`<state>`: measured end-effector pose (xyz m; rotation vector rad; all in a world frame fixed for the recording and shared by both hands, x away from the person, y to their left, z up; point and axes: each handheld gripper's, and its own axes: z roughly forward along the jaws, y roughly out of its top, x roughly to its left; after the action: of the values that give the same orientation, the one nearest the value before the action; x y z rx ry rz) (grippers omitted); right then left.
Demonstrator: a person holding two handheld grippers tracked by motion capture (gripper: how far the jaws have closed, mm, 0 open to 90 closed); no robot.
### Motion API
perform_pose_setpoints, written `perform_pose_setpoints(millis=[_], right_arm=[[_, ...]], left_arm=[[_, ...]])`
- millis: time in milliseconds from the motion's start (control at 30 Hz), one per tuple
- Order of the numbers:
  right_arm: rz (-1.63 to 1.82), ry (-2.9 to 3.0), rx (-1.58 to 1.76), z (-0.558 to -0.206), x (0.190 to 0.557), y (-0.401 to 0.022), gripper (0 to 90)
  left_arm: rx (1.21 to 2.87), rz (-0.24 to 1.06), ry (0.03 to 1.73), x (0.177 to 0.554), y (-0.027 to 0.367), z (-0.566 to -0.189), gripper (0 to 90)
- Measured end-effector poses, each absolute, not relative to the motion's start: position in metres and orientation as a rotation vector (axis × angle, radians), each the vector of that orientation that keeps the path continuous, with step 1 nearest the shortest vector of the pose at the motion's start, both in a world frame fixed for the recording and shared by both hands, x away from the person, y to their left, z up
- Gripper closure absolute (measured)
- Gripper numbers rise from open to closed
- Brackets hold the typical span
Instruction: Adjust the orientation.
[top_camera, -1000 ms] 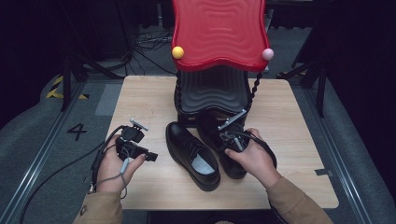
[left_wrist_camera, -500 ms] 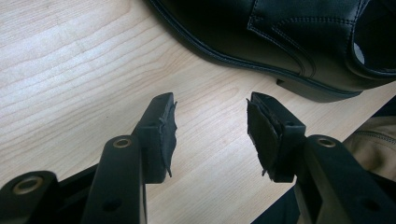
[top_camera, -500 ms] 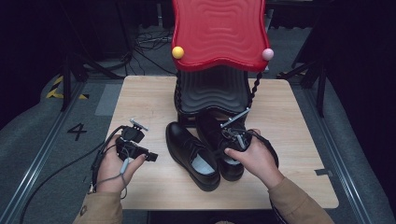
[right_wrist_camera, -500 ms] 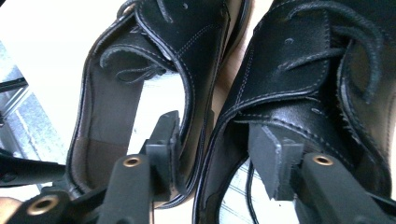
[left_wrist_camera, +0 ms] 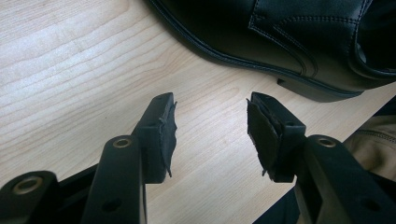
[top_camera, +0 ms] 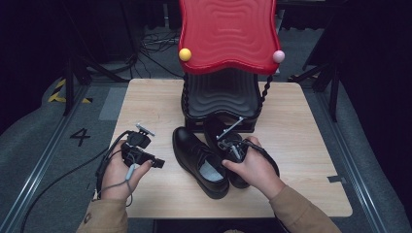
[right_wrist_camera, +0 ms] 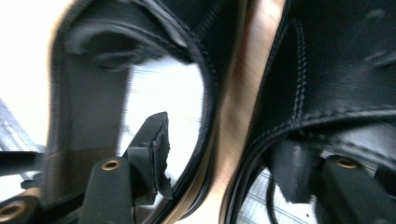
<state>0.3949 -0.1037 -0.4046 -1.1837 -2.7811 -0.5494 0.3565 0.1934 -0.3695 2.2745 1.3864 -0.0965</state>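
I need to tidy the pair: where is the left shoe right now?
In the high view the left shoe lies mid-table, toe toward the black rack, between the left gripper and the right shoe under the right gripper.

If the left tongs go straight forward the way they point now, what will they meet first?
Most likely the near black shoe: it lies just ahead of the open left tongs, with bare table between. Depth is hard to judge.
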Motion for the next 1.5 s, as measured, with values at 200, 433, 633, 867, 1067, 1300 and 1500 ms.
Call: perform_pose_setpoints(millis=[200, 433, 633, 867, 1067, 1300, 1500], right_arm=[[-0.471, -2.899, -1.231, -0.409, 0.392, -0.089, 55.8], [-0.373, -2.832, -1.363, -0.413, 0.399, -0.084, 57.5], [-0.321, -2.898, -1.350, -0.413, 0.395, -0.075, 62.4], [-0.329, -2.829, -1.363, -0.413, 0.397, -0.076, 71.3], [-0.321, -2.839, -1.361, -0.414, 0.401, -0.072, 69.3], [-0.370, -2.837, -1.331, -0.412, 0.400, -0.076, 78.9], [-0.344, -2.901, -1.253, -0.410, 0.393, -0.079, 82.6]], left_arm=[[2.280, -0.106, 1.390, 0.358, 0.194, -0.373, 51.5], [2.278, -0.108, 1.386, 0.359, 0.195, -0.373, 50.6], [2.286, -0.119, 1.393, 0.360, 0.193, -0.375, 50.2], [2.277, -0.116, 1.392, 0.360, 0.196, -0.375, 50.0], [2.287, -0.123, 1.395, 0.360, 0.193, -0.376, 49.8], [2.281, -0.118, 1.391, 0.361, 0.193, -0.375, 49.6], [2.256, -0.117, 1.400, 0.362, 0.202, -0.374, 49.7]])
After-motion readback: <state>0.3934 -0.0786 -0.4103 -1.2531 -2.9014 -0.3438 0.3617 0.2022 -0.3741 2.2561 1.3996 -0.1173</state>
